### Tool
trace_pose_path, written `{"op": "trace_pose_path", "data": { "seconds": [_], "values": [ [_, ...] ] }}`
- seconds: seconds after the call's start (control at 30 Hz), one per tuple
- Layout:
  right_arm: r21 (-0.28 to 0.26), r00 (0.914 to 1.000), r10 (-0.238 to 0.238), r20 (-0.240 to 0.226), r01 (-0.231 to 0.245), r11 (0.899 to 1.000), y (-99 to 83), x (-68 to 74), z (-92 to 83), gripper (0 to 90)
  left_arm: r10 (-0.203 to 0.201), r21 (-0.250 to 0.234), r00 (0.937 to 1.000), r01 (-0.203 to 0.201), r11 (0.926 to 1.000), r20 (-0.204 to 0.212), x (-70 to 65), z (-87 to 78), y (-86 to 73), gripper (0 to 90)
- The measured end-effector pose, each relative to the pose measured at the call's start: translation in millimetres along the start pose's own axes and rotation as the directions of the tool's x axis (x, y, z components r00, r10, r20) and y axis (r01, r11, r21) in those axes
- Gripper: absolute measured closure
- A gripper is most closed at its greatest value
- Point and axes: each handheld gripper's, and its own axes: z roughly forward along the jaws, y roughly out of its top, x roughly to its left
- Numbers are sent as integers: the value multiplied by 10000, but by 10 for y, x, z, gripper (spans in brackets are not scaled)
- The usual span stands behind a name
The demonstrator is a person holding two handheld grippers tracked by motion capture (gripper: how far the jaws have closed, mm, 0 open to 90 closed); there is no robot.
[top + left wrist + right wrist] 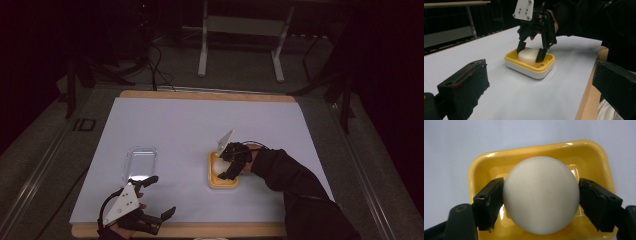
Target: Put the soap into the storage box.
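Inside the yellow tray point(481, 162), the right tool point(540, 200) grips the white puck point(540, 195).

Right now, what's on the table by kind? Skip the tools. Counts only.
Yellow tray: 1
White round block (sits in the tray, right tool closed on its sides): 1
Clear plastic lid: 1
Total: 3
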Motion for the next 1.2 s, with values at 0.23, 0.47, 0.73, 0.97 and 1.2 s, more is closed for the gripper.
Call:
{"op": "trace_pose_path", "data": {
  "seconds": [0.23, 0.47, 0.73, 0.97, 1.2],
  "values": [
    [-368, 9997, 216, 100, -212, 9991, 21, -17, -145, 210, 5, 43, 10000, -6, 10000, 19, 1, 3, -1, 6],
    [-701, 9989, 356, 315, -334, 9970, 26, -16, -242, 192, 10, 65, 10000, -10, 10000, 24, 1, 5, -1, 6],
    [-1017, 9983, 557, 145, -540, 9934, -36, -17, -331, 135, -5, 70, 10000, 4, 10000, 25, 3, 6, -1, 5],
    [-1431, 9952, 947, 241, -903, 9856, -90, -27, -412, 154, -4, 74, 10000, 4, 10000, 16, 3, 5, -1, 5],
    [-1837, 9894, 1411, 339, -1326, 9740, -198, -20, -493, 149, -1, 77, 10000, 1, 10000, 4, 3, 4, -1, 5]
  ]
}}
